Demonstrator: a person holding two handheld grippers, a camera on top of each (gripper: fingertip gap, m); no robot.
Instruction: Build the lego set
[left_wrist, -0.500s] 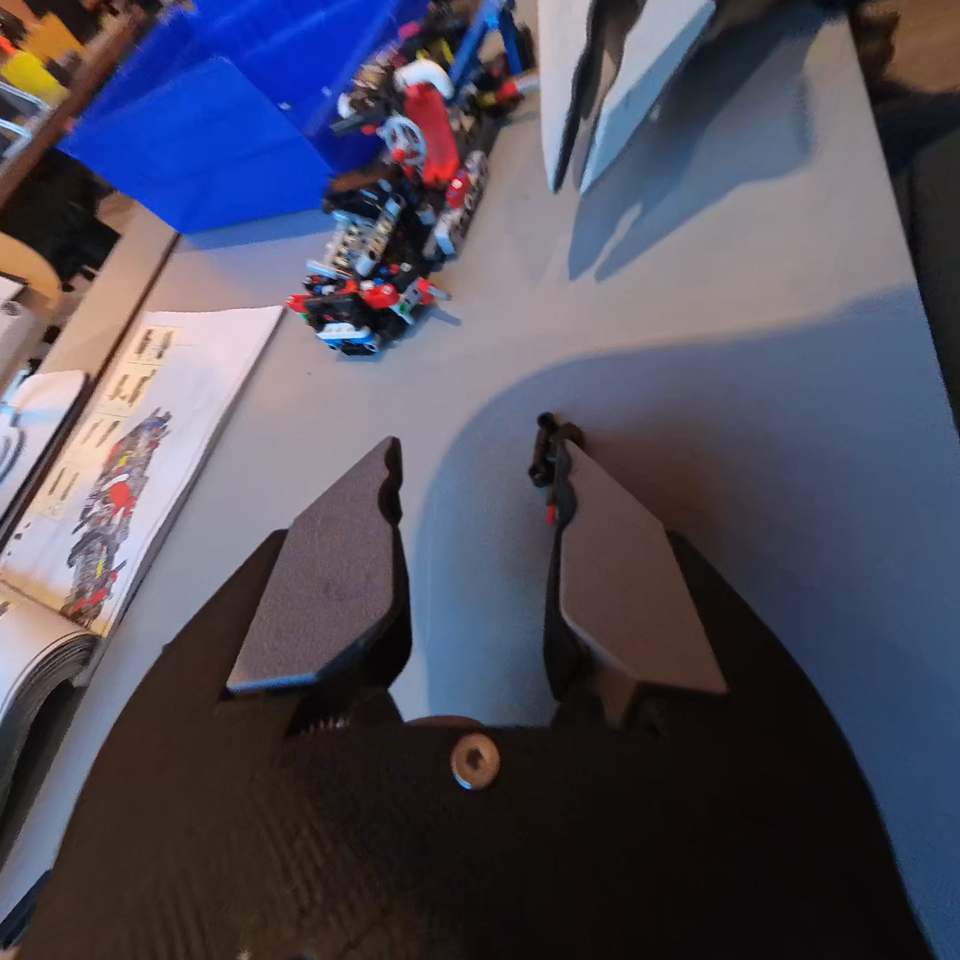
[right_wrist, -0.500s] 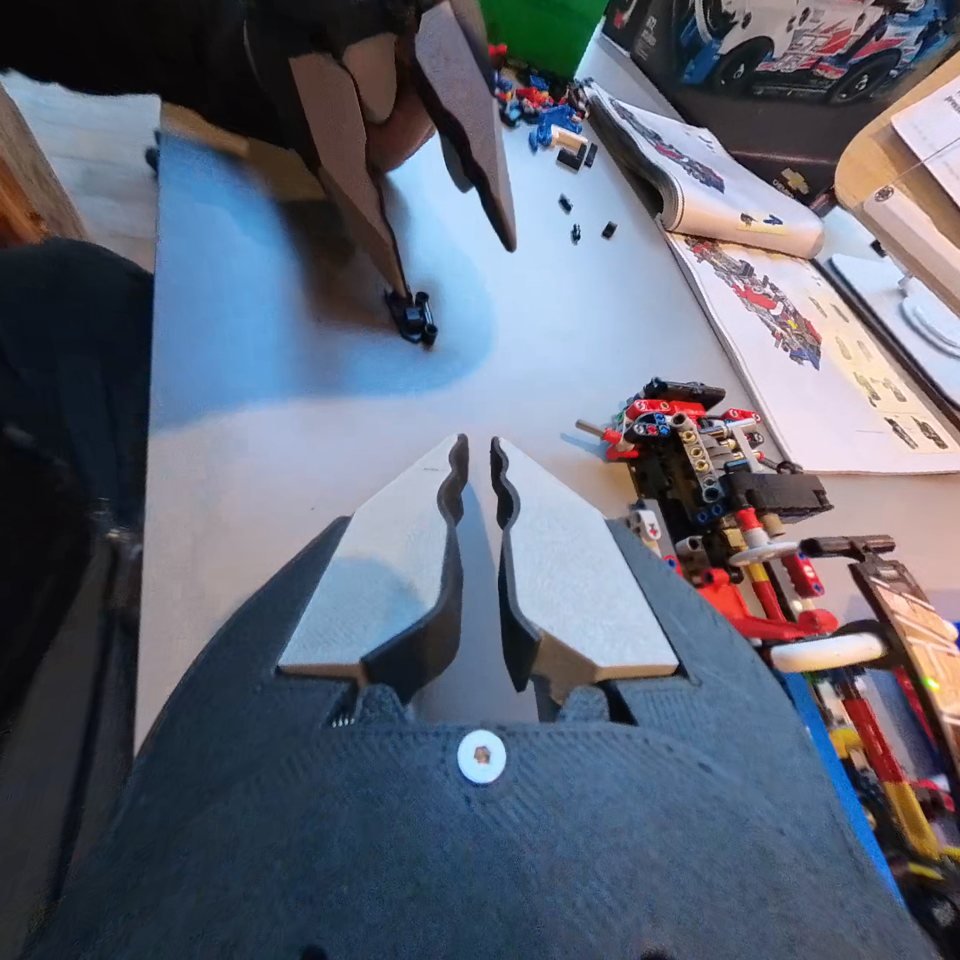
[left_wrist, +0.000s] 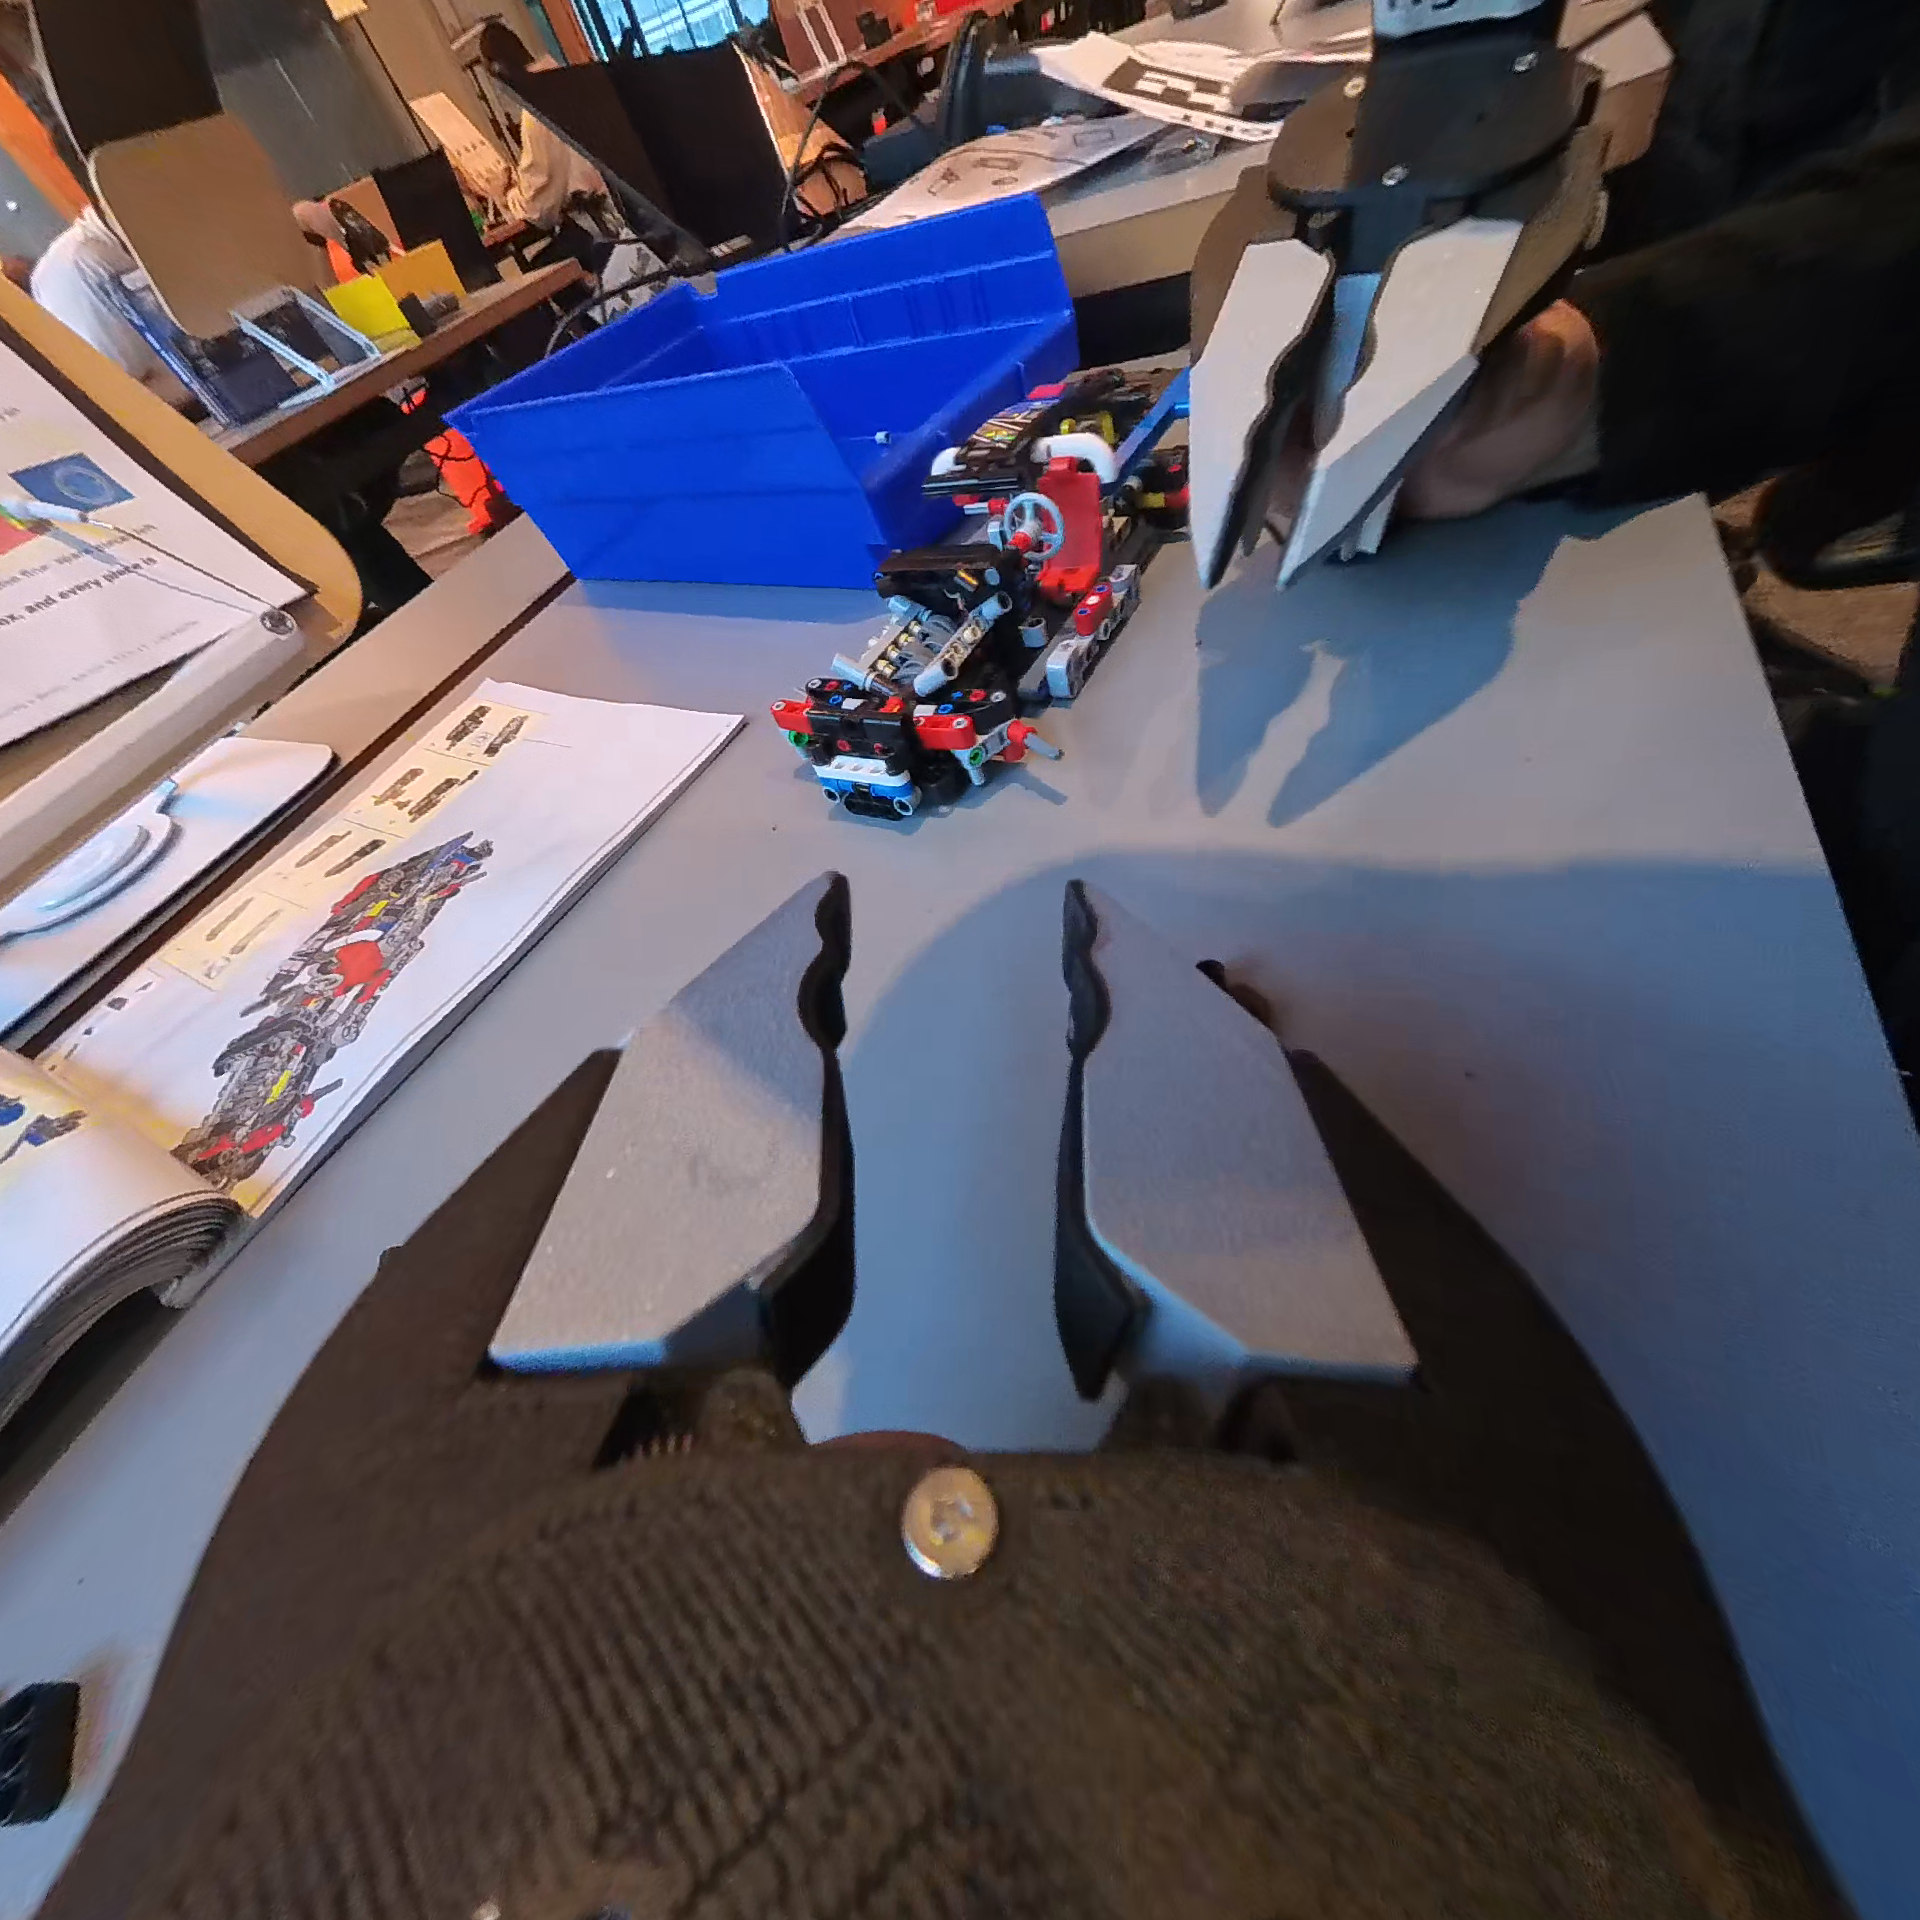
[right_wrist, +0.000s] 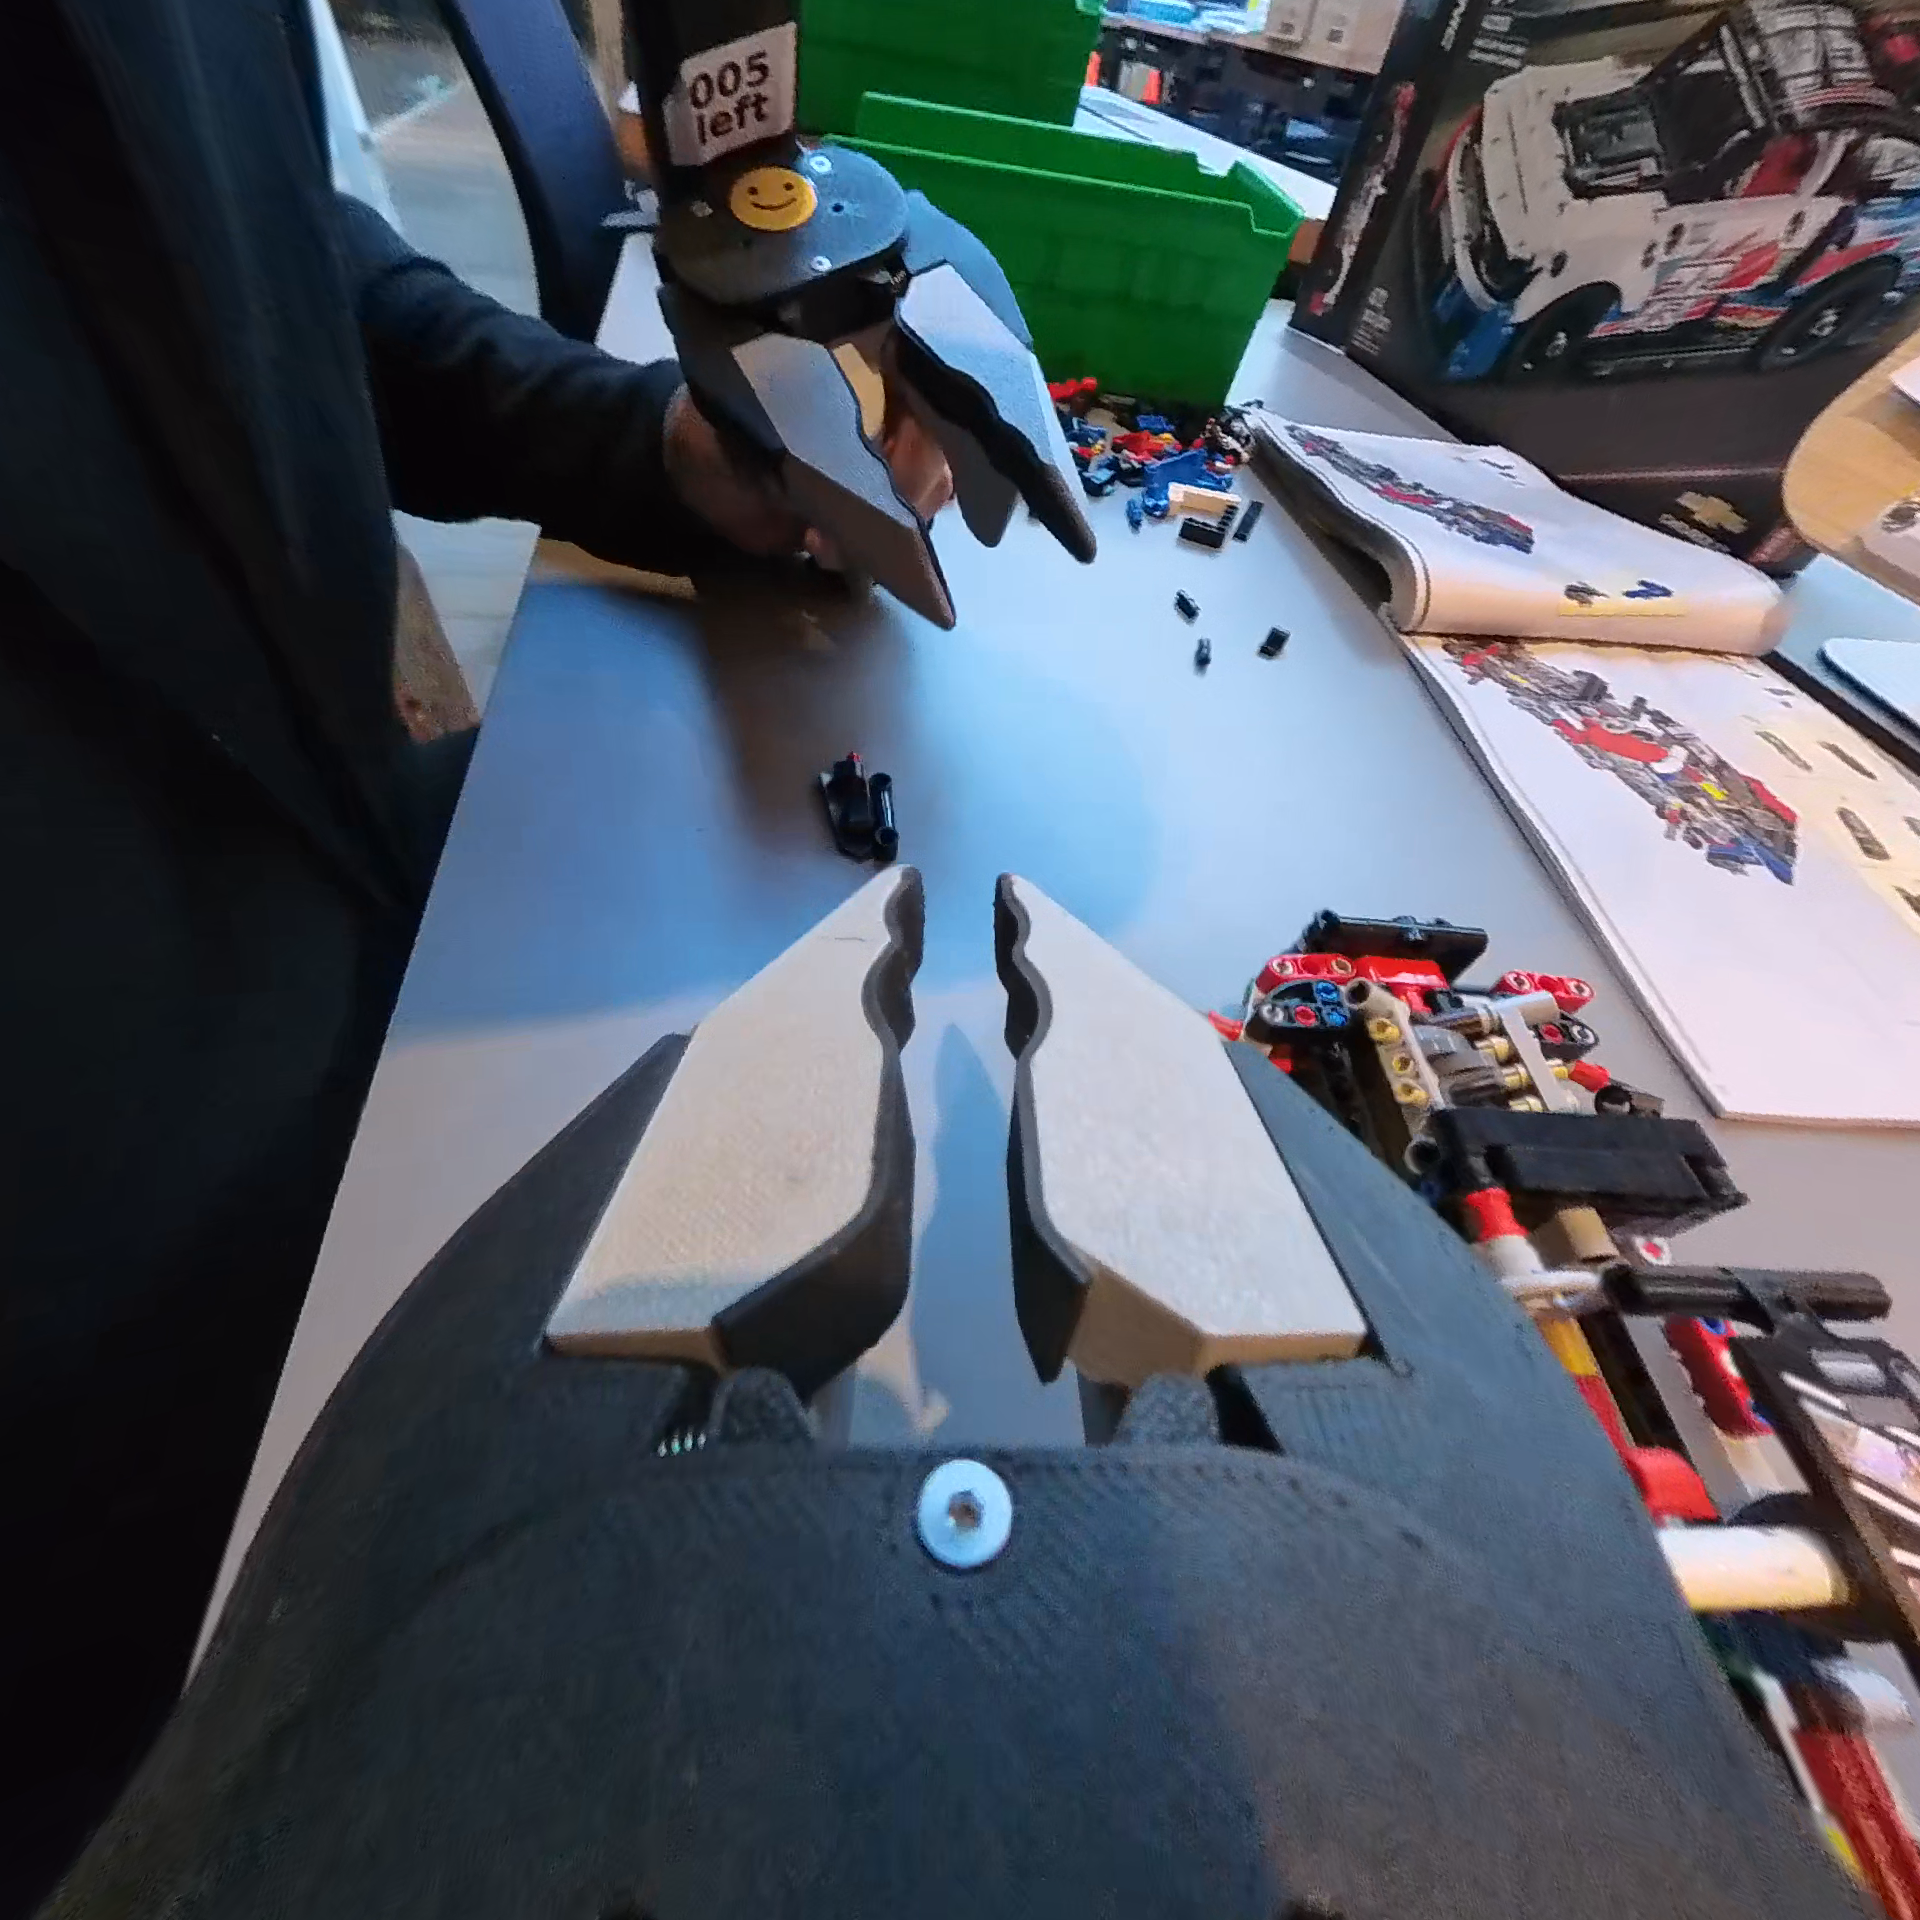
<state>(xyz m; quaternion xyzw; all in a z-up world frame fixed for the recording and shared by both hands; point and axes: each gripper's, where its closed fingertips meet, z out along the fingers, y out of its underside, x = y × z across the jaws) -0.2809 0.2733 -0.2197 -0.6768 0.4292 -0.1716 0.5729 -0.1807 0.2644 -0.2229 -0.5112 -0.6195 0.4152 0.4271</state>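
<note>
We are partway through the build, by our reckoning. The chassis (left_wrist: 971, 623) stands on the bench (left_wrist: 1455, 935) in front of the blue bin (left_wrist: 748, 436), toward the far edge as the left wrist view shows it. It already carries a red seat, a steering wheel, an engine block with grey cylinders and a red and blue end section. No bodywork, wheels or outer panels show on it, so most of the car looks to be left.

The manual (right_wrist: 1662, 821) lies open along one side edge of the bench, with a printed picture of a fuller chassis than ours. Loose parts (right_wrist: 1153, 457) sit in a heap near the green bin (right_wrist: 1081, 249), and a few small black pins (right_wrist: 1226, 634) lie scattered closer in.

A small black sub-assembly (right_wrist: 860, 805) with a red pin rests on the bench near the person's edge, apart from the chassis and held by nothing. It is likely the next piece to join.

The left tongs (right_wrist: 1023, 587) hang above it, apart and empty. The right tongs (right_wrist: 958, 899) hover just beside it, slightly apart, also empty.
</note>
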